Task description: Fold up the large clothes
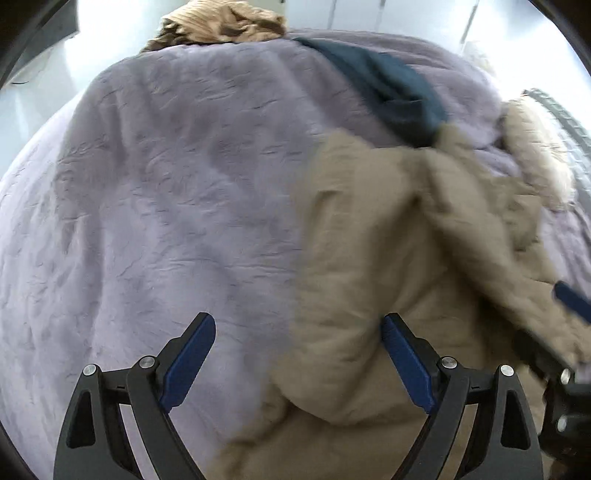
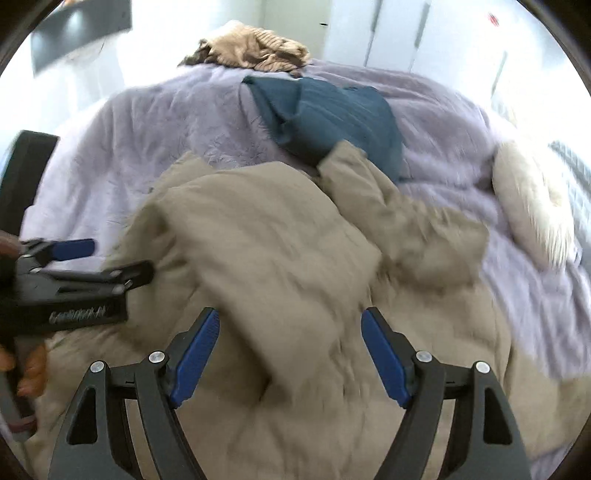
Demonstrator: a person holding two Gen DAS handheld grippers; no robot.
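A large beige padded coat (image 2: 280, 258) lies crumpled on a bed covered with a lilac blanket (image 2: 155, 125). One sleeve (image 2: 354, 173) reaches toward the far side. A pale fur hood trim (image 2: 532, 206) lies at the right. In the left wrist view the coat (image 1: 388, 258) fills the right half. My left gripper (image 1: 299, 325) is open and empty, above the coat's left edge. It also shows at the left of the right wrist view (image 2: 110, 258). My right gripper (image 2: 290, 317) is open and empty, just above the coat's middle.
A dark teal garment (image 2: 332, 114) lies beyond the coat's sleeve. A tan knitted garment (image 2: 255, 48) is heaped at the far edge of the bed. White wardrobe doors (image 2: 388, 33) stand behind. The blanket's left half (image 1: 147, 184) is bare.
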